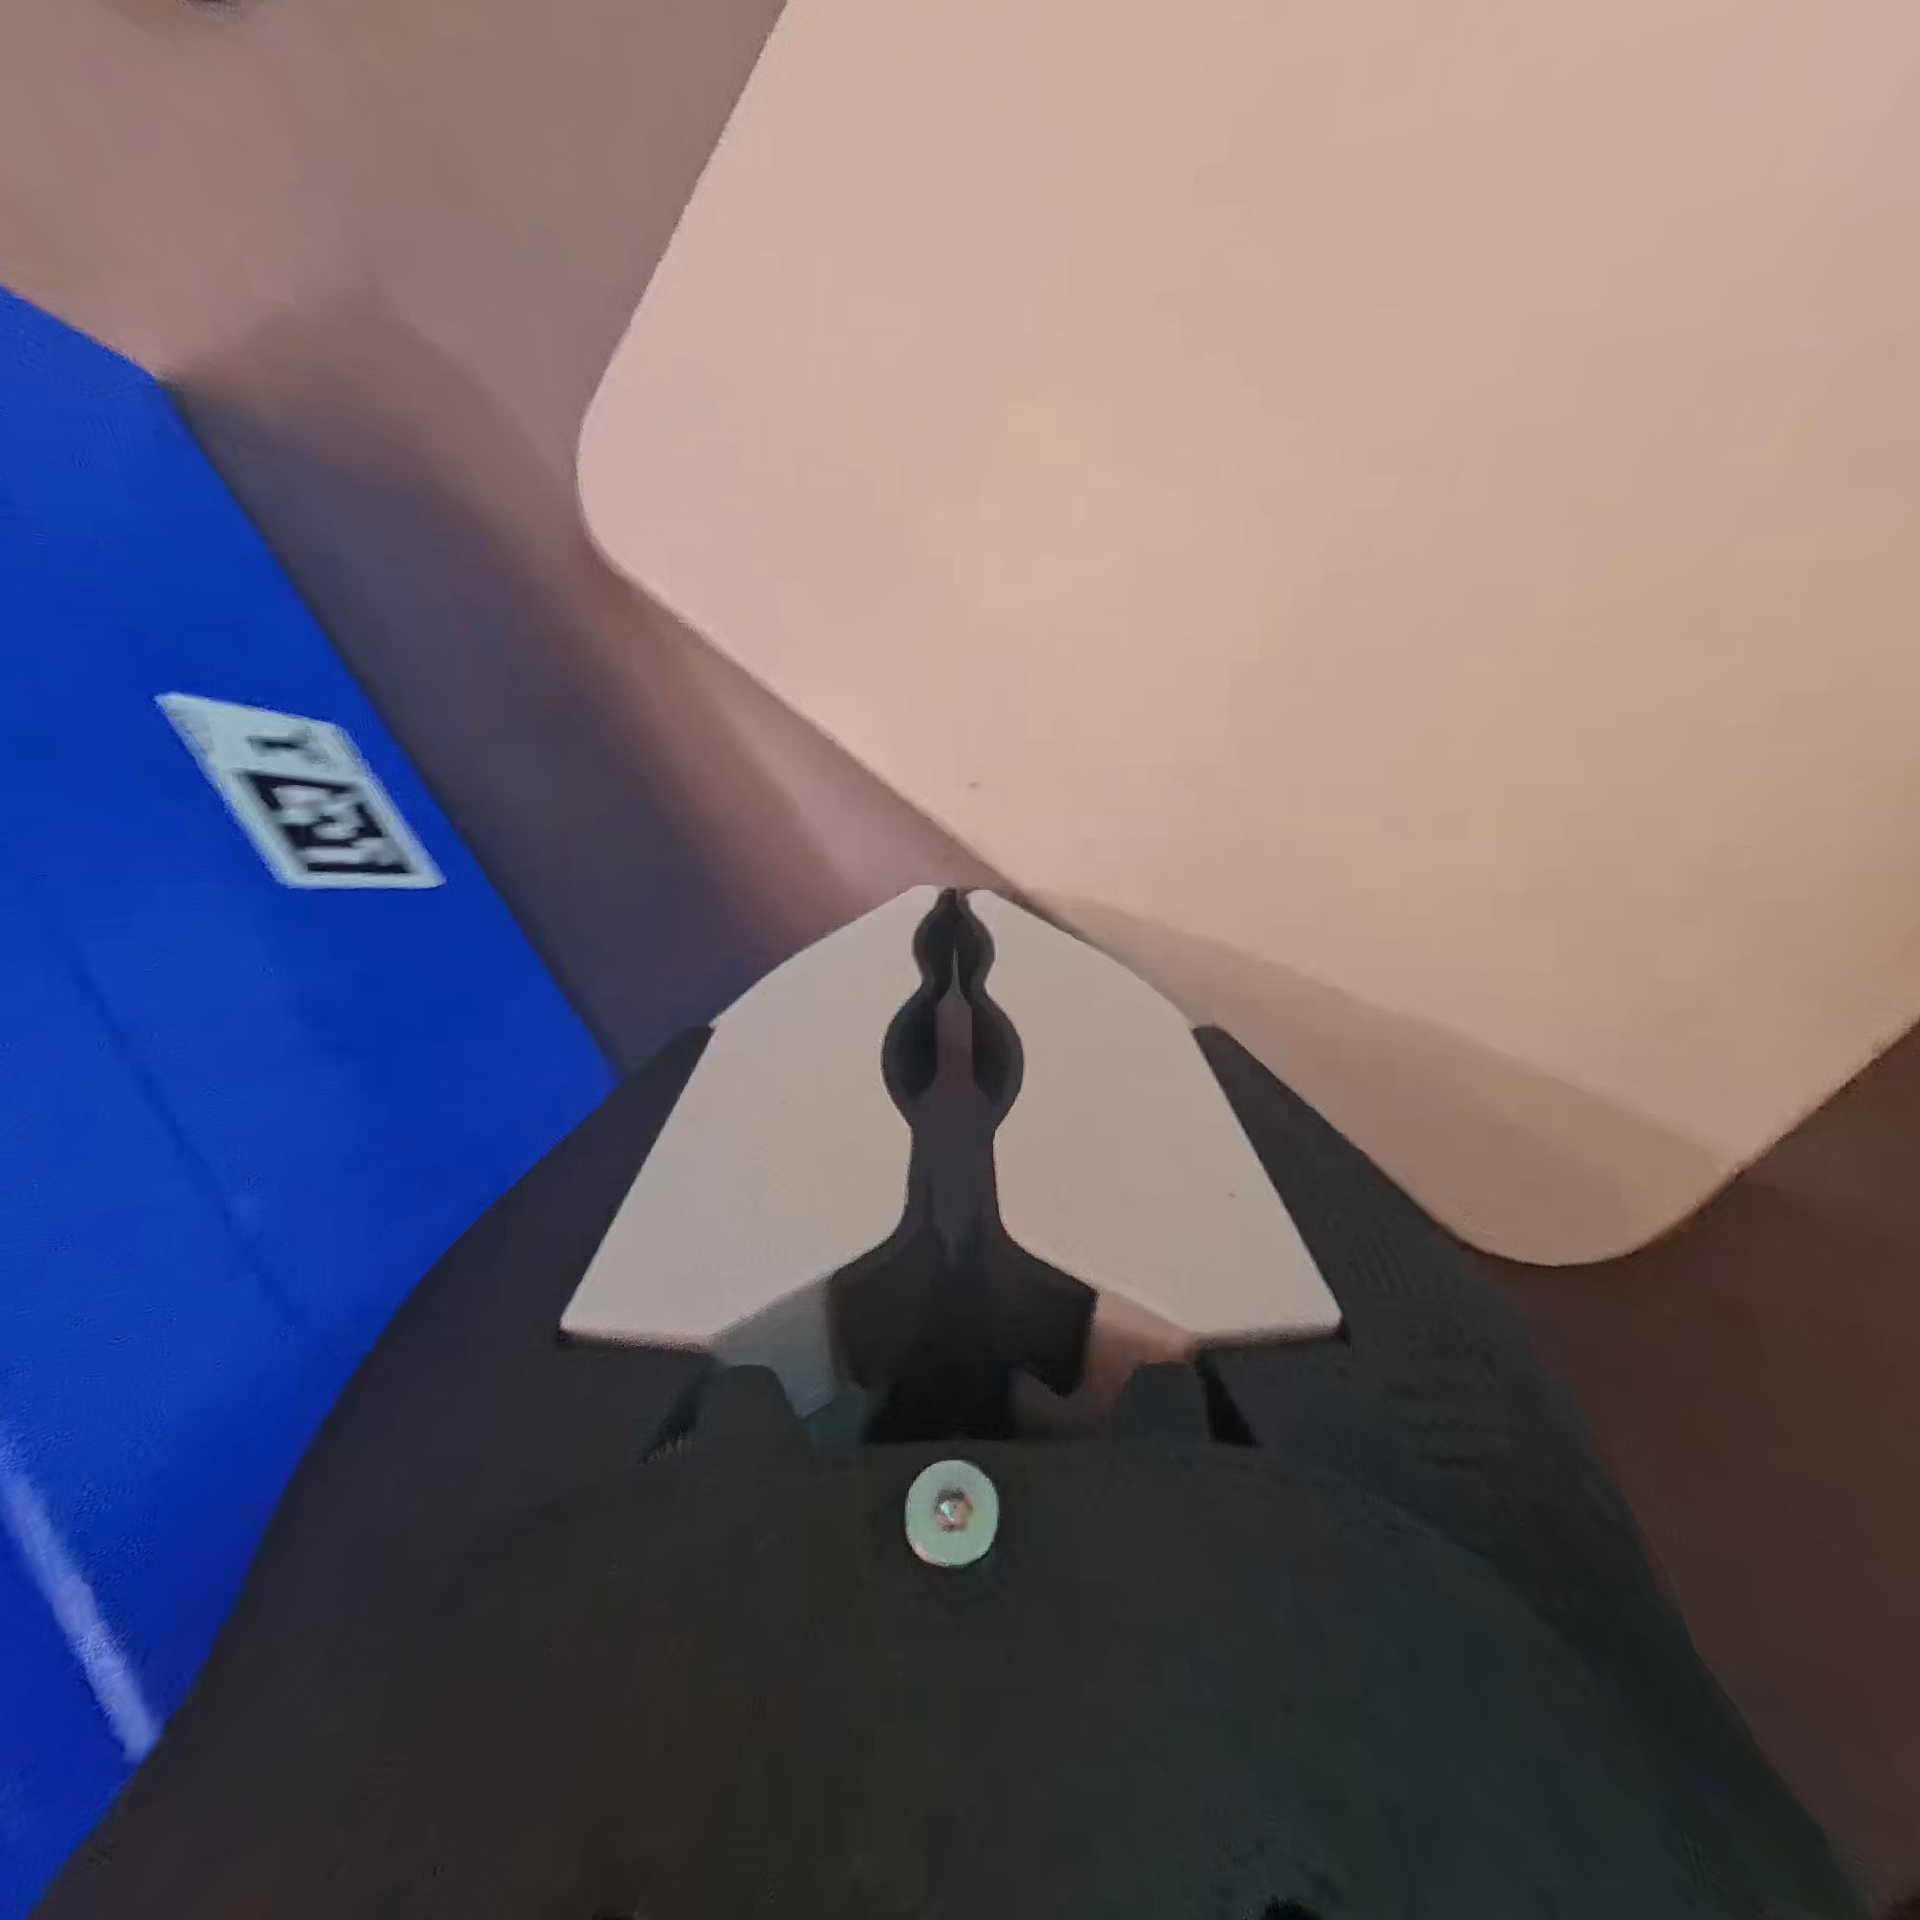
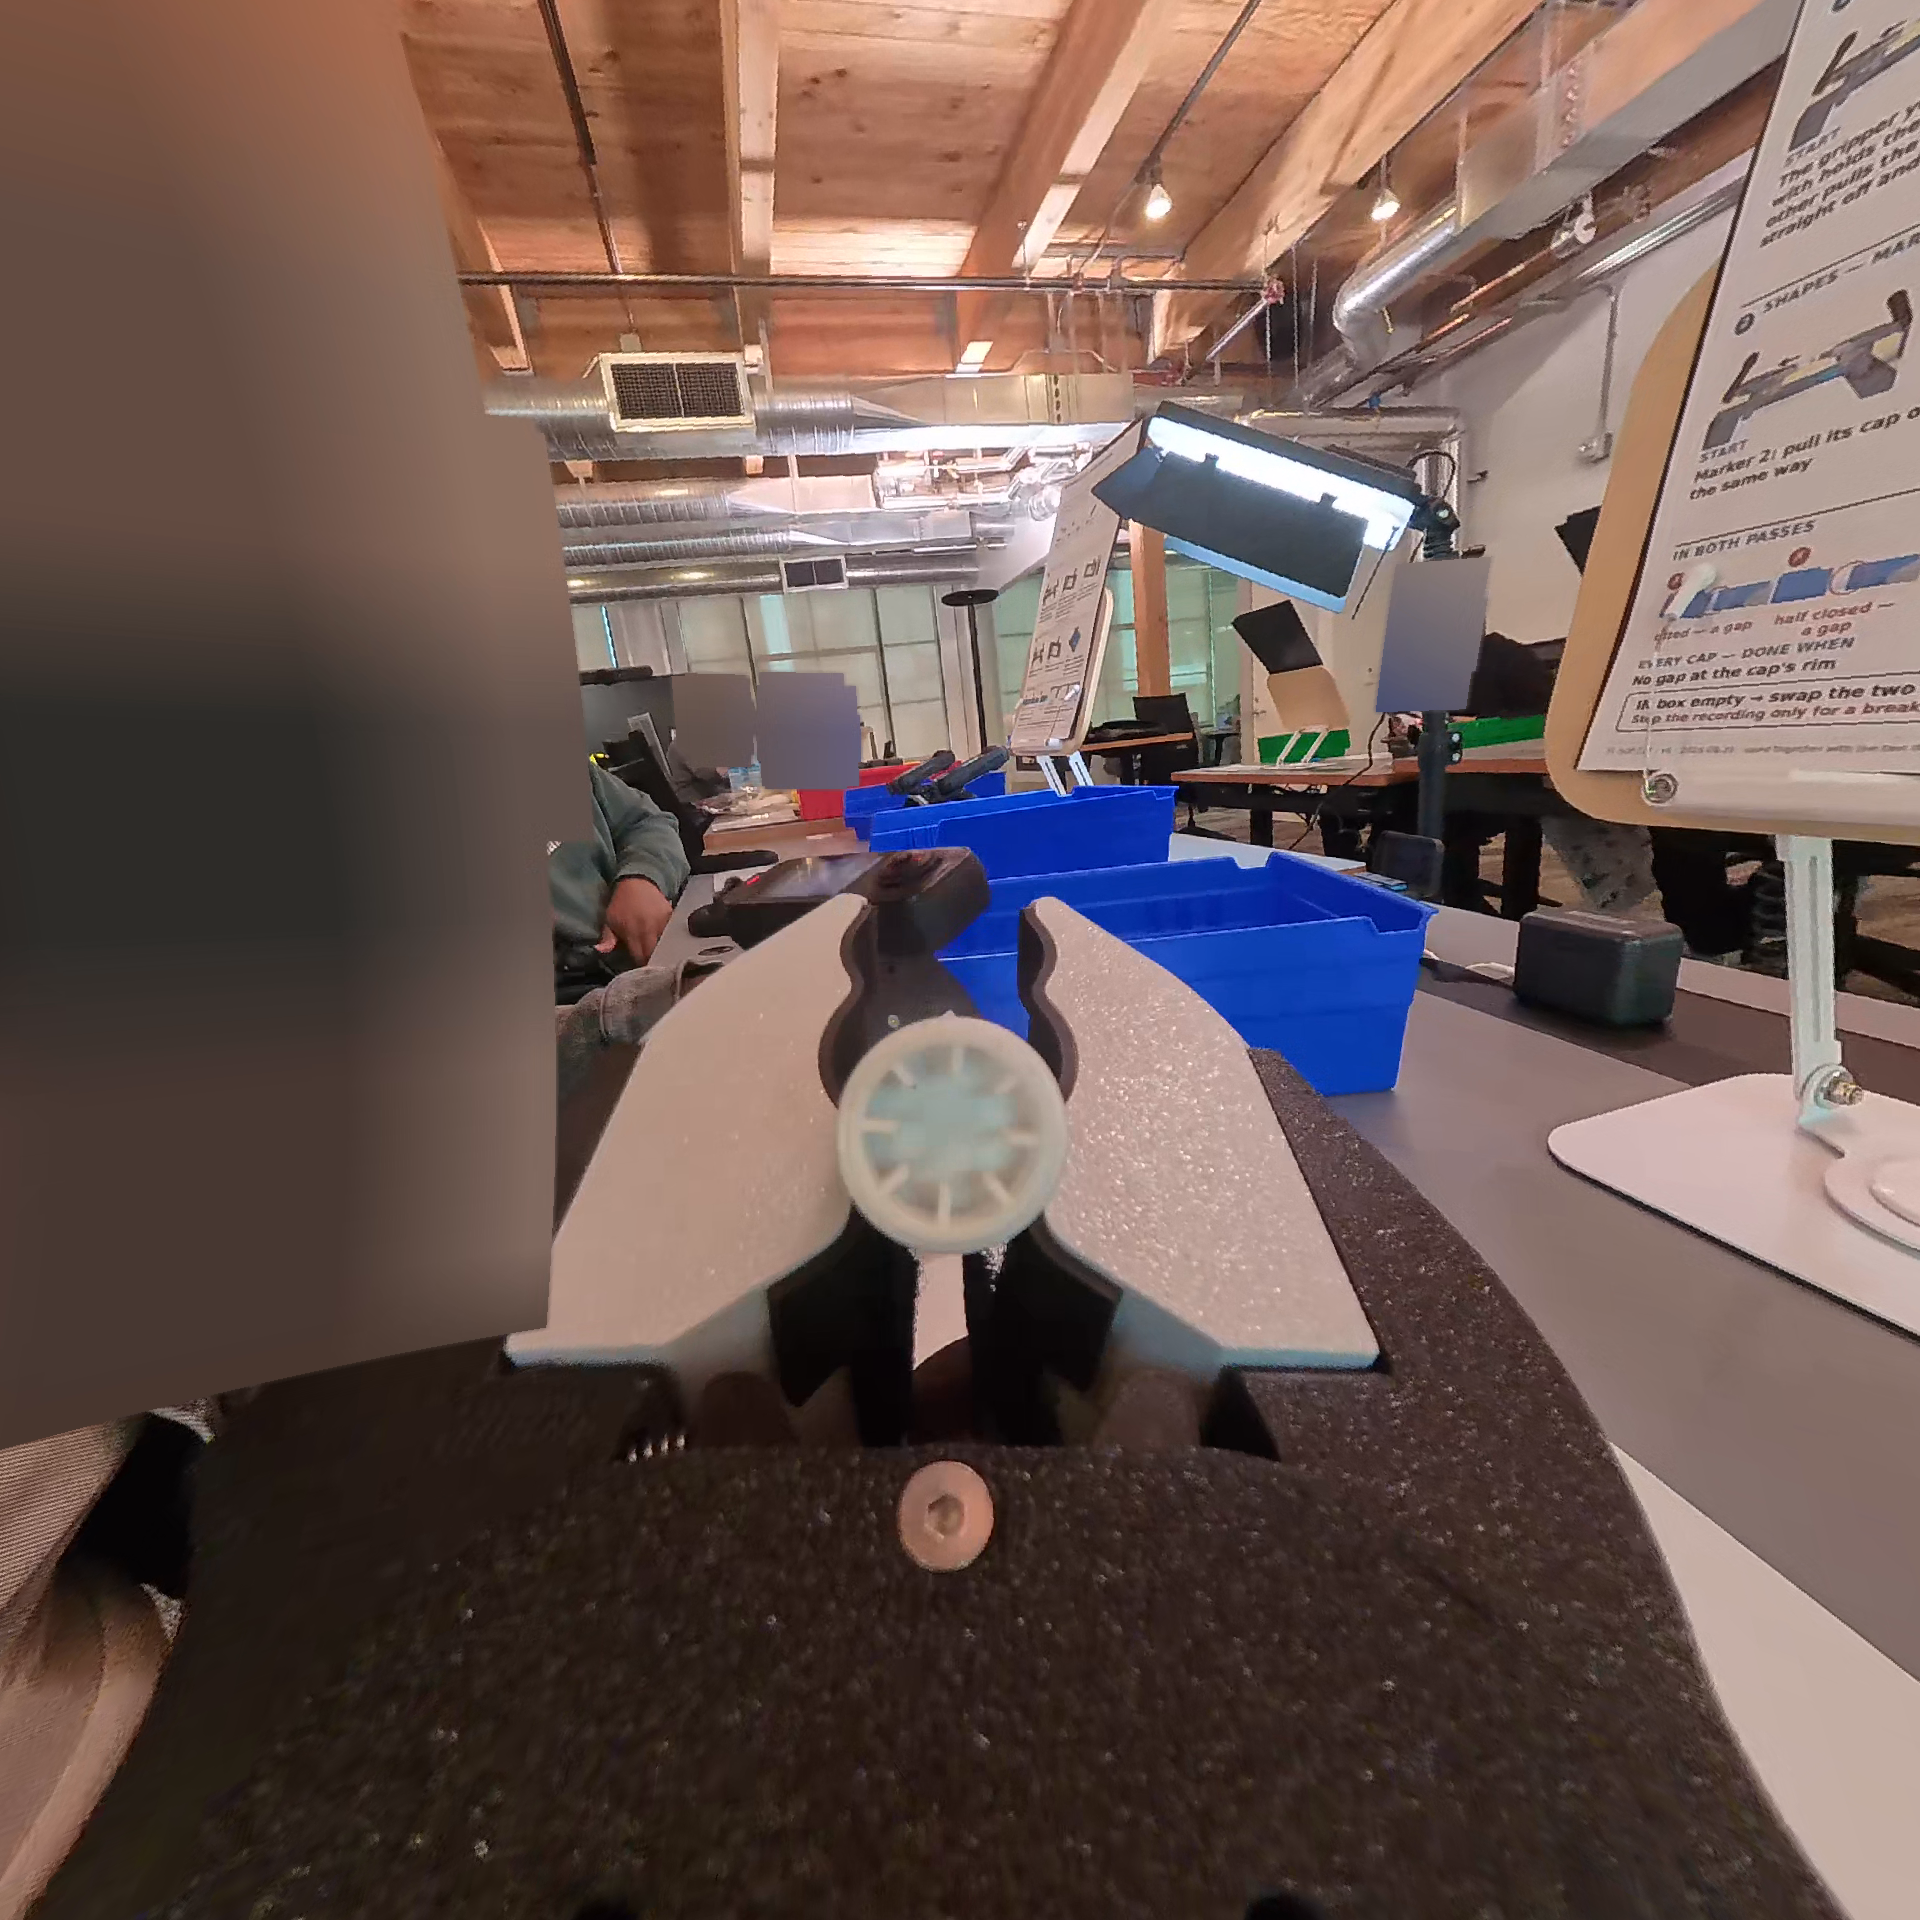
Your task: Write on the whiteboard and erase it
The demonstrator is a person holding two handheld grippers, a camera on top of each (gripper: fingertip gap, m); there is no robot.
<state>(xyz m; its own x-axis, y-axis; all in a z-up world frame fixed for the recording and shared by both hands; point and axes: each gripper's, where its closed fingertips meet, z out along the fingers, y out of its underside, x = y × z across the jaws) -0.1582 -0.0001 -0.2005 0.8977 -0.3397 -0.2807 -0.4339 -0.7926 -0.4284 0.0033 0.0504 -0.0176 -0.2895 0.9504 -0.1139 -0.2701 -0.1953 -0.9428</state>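
My left gripper (image 1: 948, 896) was fully closed with nothing between its fingers, its tips over the edge of a pale pink board (image 1: 1247, 520), a blue bin (image 1: 156, 987) to its left. My right gripper (image 2: 940, 925) clamped a pale ribbed round cap (image 2: 951, 1132) deep in its jaws, a blue bin (image 2: 1247, 966) on the grey table (image 2: 1507, 1195) ahead.

i see an open workshop: exposed wooden ceiling beams (image 2: 1049, 135), silver ducts (image 2: 831, 410) with a white vent (image 2: 677, 390), small ceiling spot lamps (image 2: 1156, 203). a lit panel light (image 2: 1262, 499) tilts on a stand. tall windows (image 2: 831, 644) at the back. grey desk (image 2: 1538, 1226) in front of me, wooden-topped tables (image 2: 1351, 771) behind, white wall (image 2: 1527, 436) at right.
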